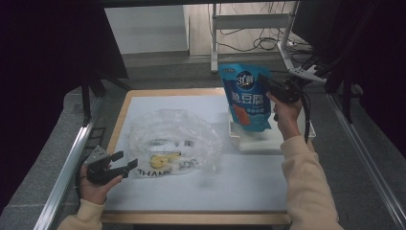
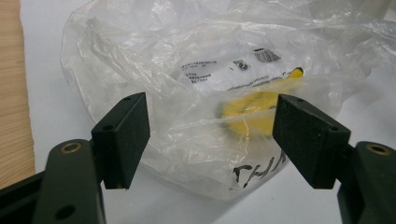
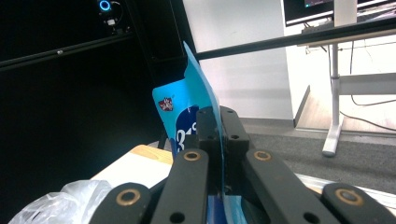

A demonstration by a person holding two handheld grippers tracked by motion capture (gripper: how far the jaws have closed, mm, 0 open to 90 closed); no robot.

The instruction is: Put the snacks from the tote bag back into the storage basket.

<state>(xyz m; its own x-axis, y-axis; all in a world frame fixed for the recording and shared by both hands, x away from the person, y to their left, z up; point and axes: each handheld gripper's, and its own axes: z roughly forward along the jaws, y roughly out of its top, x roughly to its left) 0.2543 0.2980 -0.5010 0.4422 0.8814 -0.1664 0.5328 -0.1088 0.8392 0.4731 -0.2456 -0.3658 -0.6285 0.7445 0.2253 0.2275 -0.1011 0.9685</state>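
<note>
Wooden-edged table with a white surface sheet [image 1: 191, 191]: seen in the high view; all other items are borne on or held above it

Crumpled clear plastic bag with black "THANK" lettering [image 1: 174, 141]: laid on the white sheet at centre-left; a yellow item [image 1: 163, 159] and a white printed label are seen through the film; in the left gripper view the bag [image 2: 187, 70] is framed just ahead of the jaws, untouched by them

Blue printed foil pouch with white lettering and an orange picture [image 1: 246, 96]: held upright in the air above the shallow white tray; its upper right edge is pinched by the right gripper; in the right gripper view the pouch [image 3: 180, 107] is seen edge-on, rising between the two pads

Shallow white rectangular tray [image 1: 268, 141]: set at the right of the sheet, below the pouch

Right gripper [image 1: 275, 86]: carried in the raised right hand; jaws pressed together on the thin pouch edge

Left gripper [image 1: 125, 162]: held low at the table's near left, pointed at the plastic bag; jaws spread wide apart, nothing between them
</note>
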